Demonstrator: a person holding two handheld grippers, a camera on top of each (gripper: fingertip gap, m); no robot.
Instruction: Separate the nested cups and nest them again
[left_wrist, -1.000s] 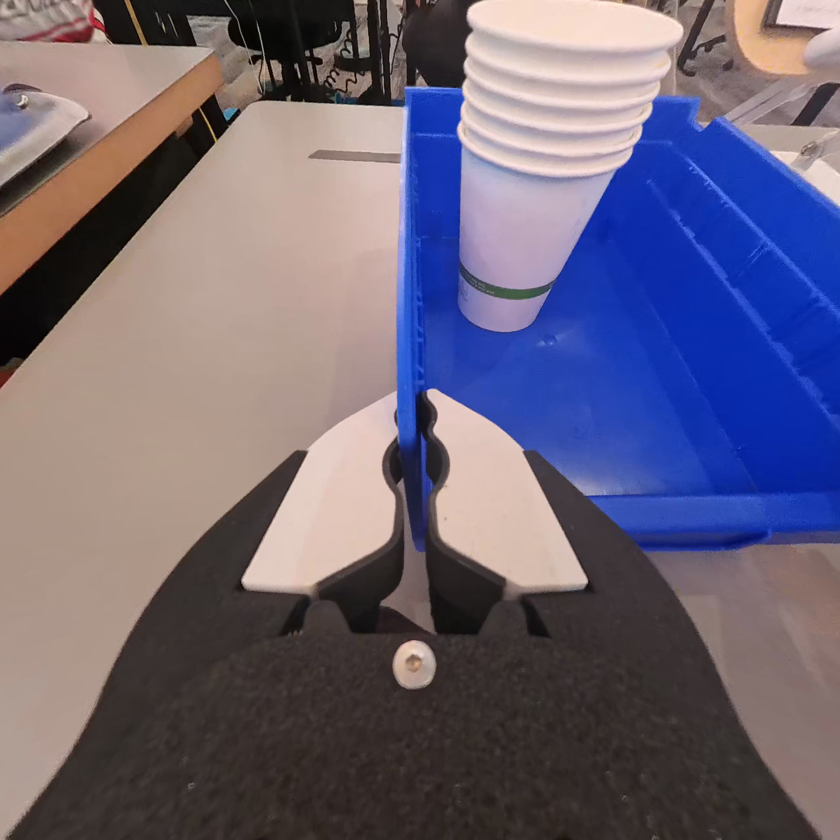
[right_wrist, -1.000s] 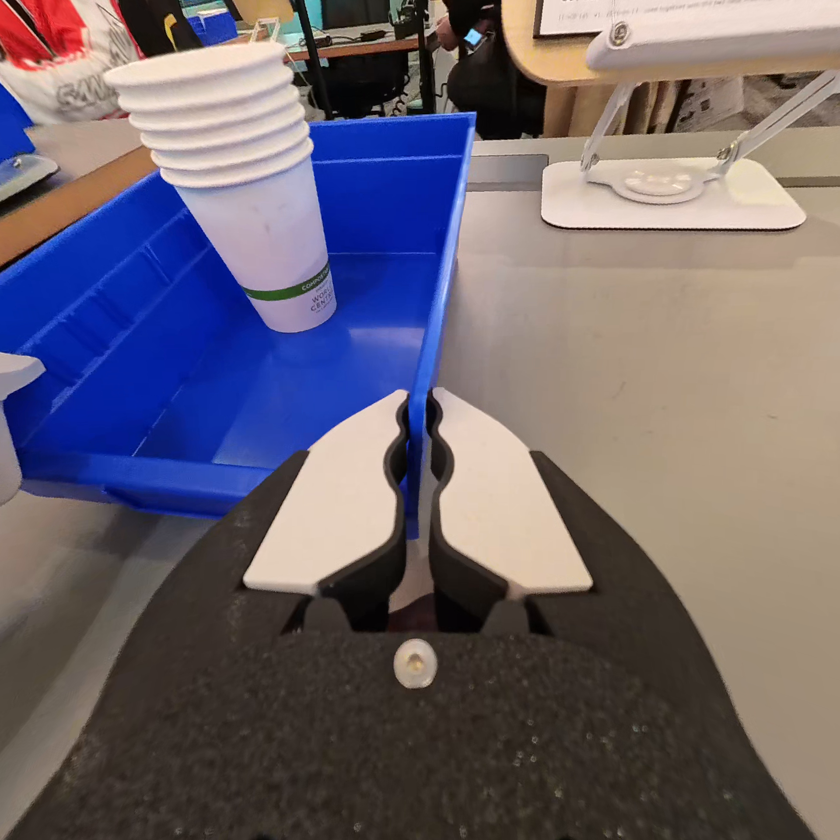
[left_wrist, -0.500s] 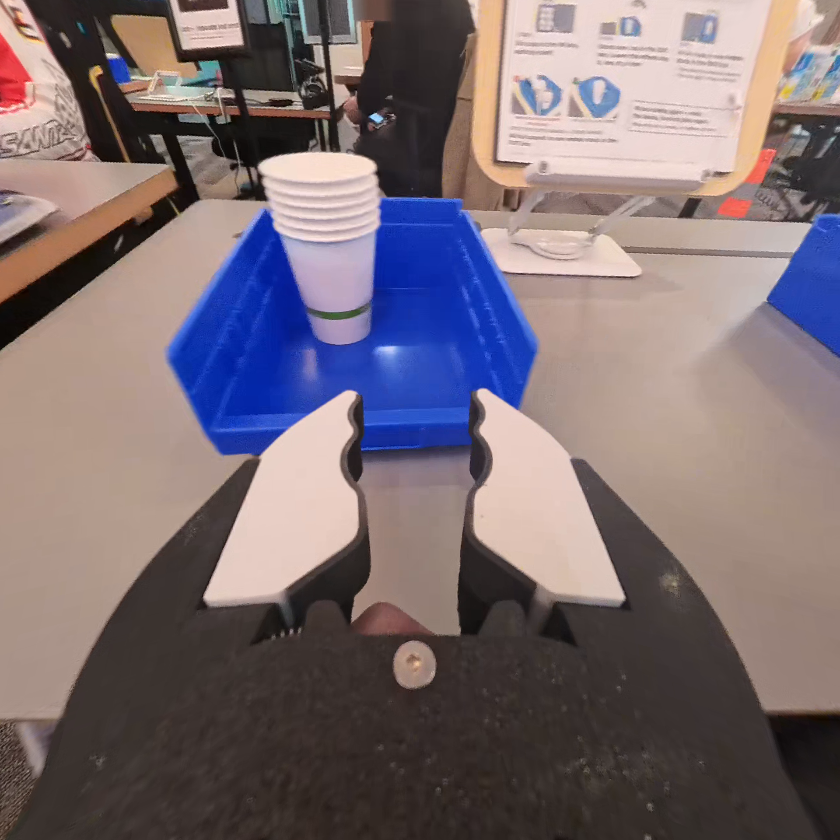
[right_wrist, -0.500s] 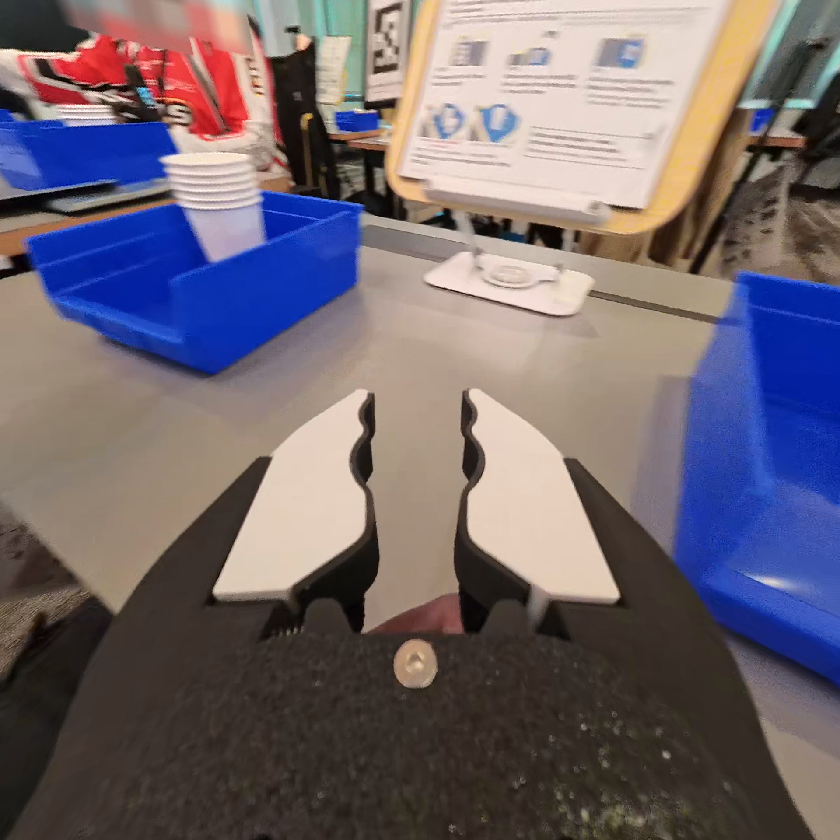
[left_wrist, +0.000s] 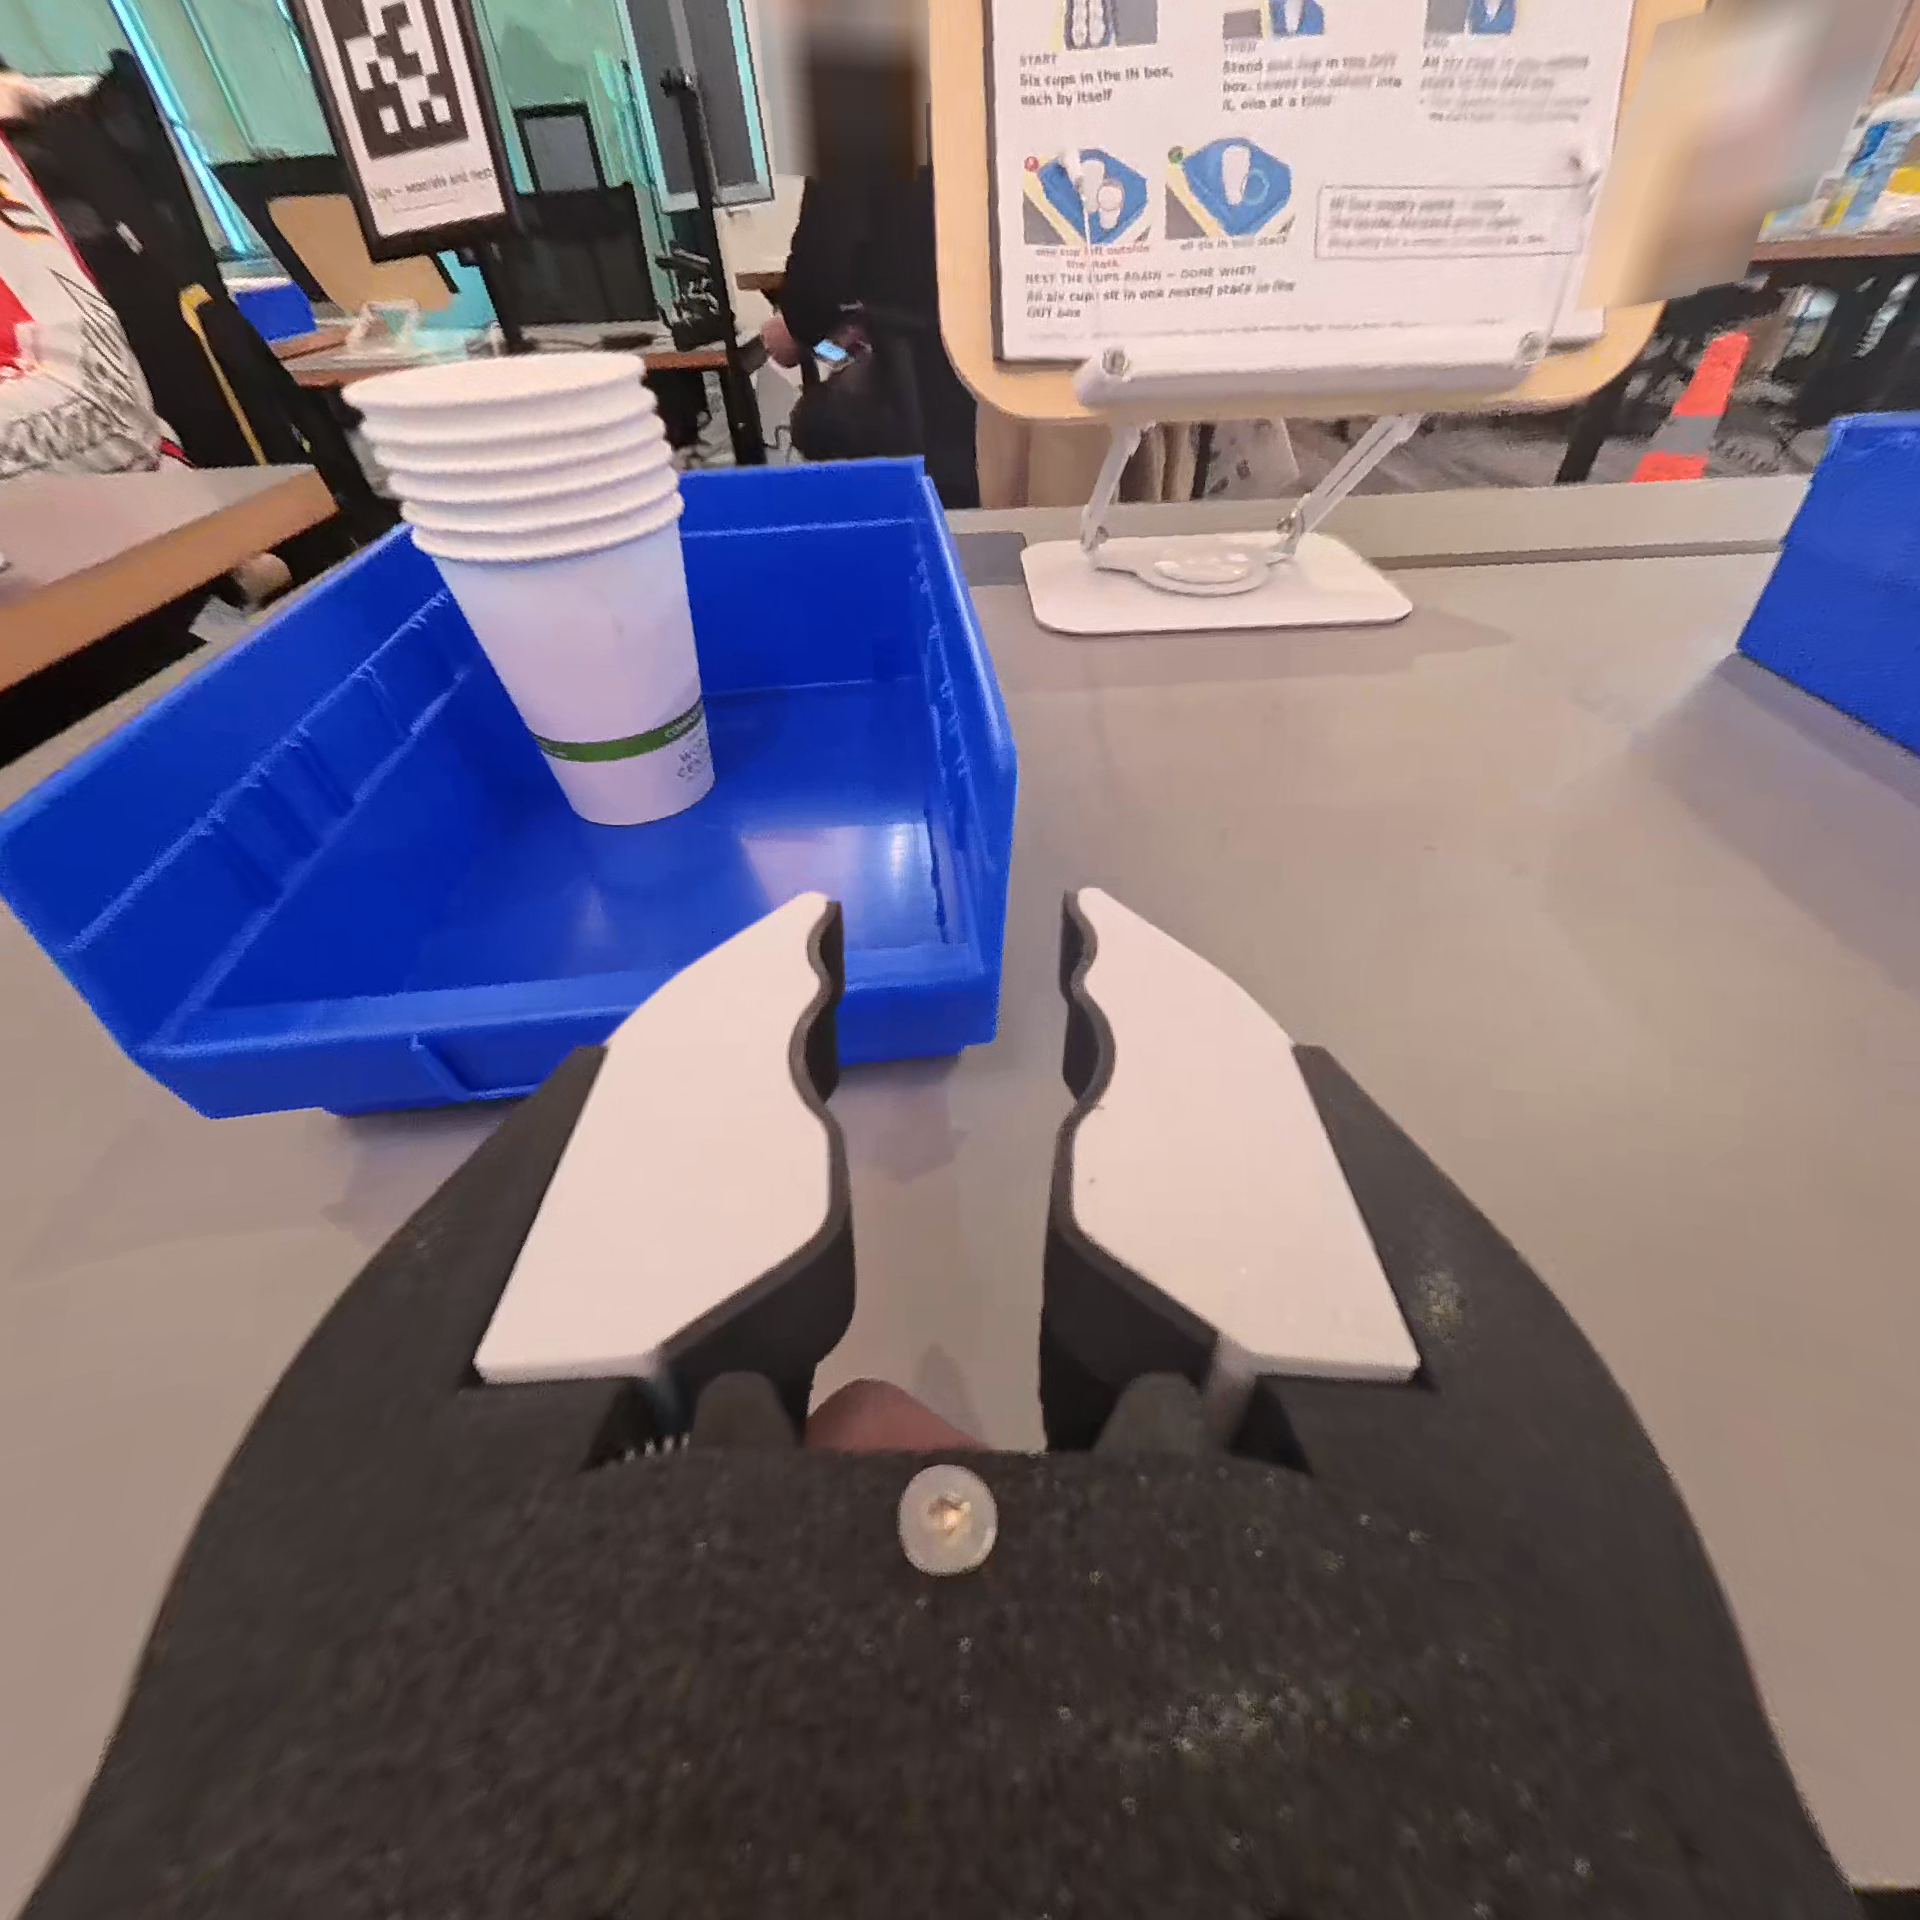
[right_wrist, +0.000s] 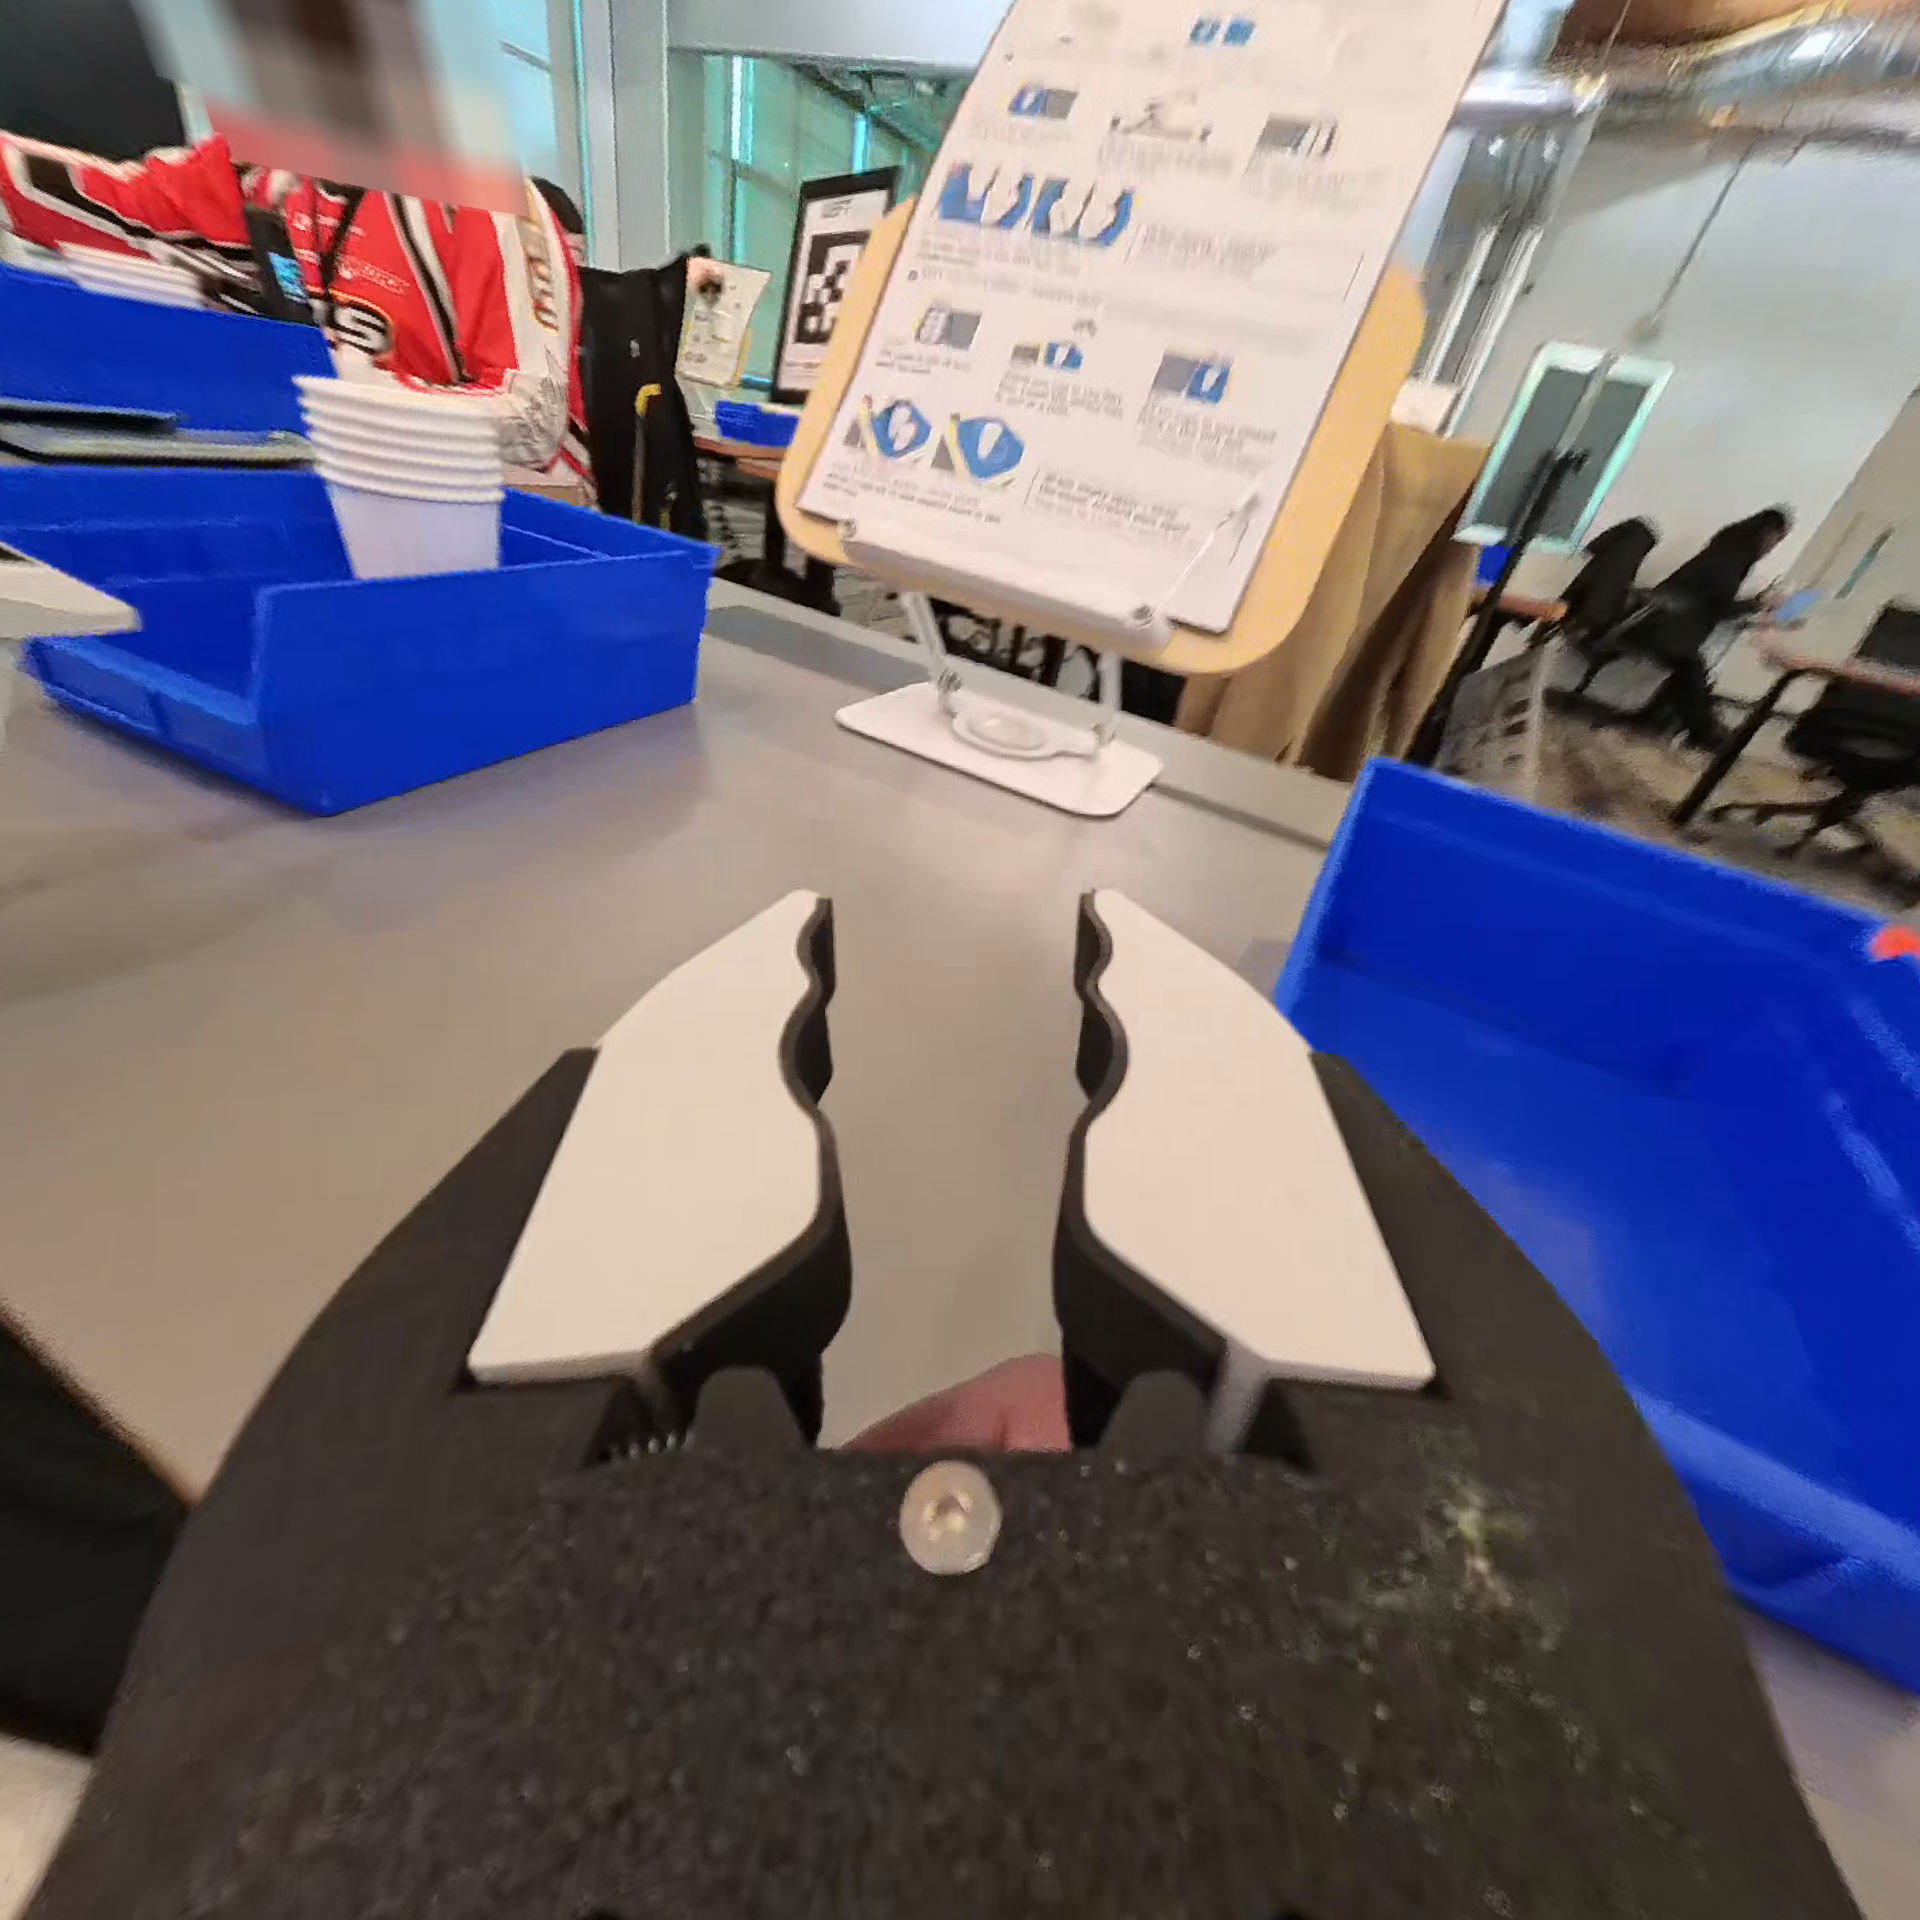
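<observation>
Busy workshop room behind a smooth grey bench (left_wrist: 1403, 883), with a sign board (left_wrist: 1278, 187) on a white stand at the back. From the left wrist view, the big change is that the left gripper (left_wrist: 945, 925) let go of the blue bin (left_wrist: 582, 1049): a second ago its jaws were clamped on the bin's side wall, now they're spread with nothing between them and pulled back so the whole bin sits just ahead. The cup stack (left_wrist: 561, 582) stands upright in the bin's far left part, apparently six nested, white paper with rolled rims making ridged rings up top and a green band near the base. Bin is glossy moulded plastic with ribbed walls. My read: positioning the bin is done and the separating hasn't begun, since every cup is still nested. Over in the right wrist view it's the same story, the right gripper (right_wrist: 951, 925) was pinching the opposite wall a second ago and now hangs with jaws spread and empty, swung well away, so the bin (right_wrist: 416, 675) and cups (right_wrist: 410, 468) look far off to the left. A second blue bin (right_wrist: 1558, 1039) sits near on the right, looking empty where I can see in, probably where cups go. Picture's a bit blurry. Gripper bodies are grainy black with flat white finger plates and wavy inner edges.
</observation>
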